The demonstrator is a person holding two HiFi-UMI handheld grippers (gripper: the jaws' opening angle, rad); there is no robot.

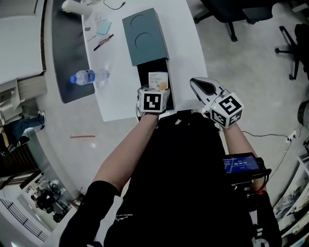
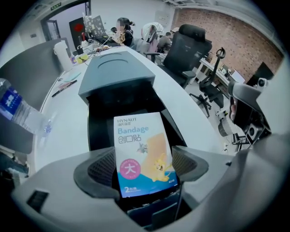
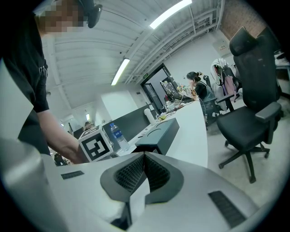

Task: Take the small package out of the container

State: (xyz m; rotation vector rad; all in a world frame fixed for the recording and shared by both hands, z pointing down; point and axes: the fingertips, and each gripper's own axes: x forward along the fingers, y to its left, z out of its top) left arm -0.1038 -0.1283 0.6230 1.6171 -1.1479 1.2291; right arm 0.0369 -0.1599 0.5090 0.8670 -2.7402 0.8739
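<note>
A teal container (image 1: 145, 36) (image 2: 115, 74) lies on the white table, its black drawer (image 1: 144, 77) (image 2: 102, 122) pulled out toward me. A small bandage package (image 1: 158, 80) (image 2: 140, 152), white, blue and orange, stands in the drawer's near end. My left gripper (image 1: 153, 94) (image 2: 141, 165) is at the drawer with its jaws spread wide. The package sits between its pads (image 2: 102, 170), which flank its lower edges without clearly pressing. My right gripper (image 1: 203, 87) (image 3: 144, 170) hangs to the right of the table edge, shut with nothing between its pads.
A water bottle (image 1: 89, 76) (image 2: 18, 111) lies left of the container beside a dark partition (image 1: 70, 53). A pen (image 1: 103, 42) and small items sit farther back. Office chairs (image 1: 231, 12) (image 3: 251, 113) stand on the floor at the right. People sit at the far desks.
</note>
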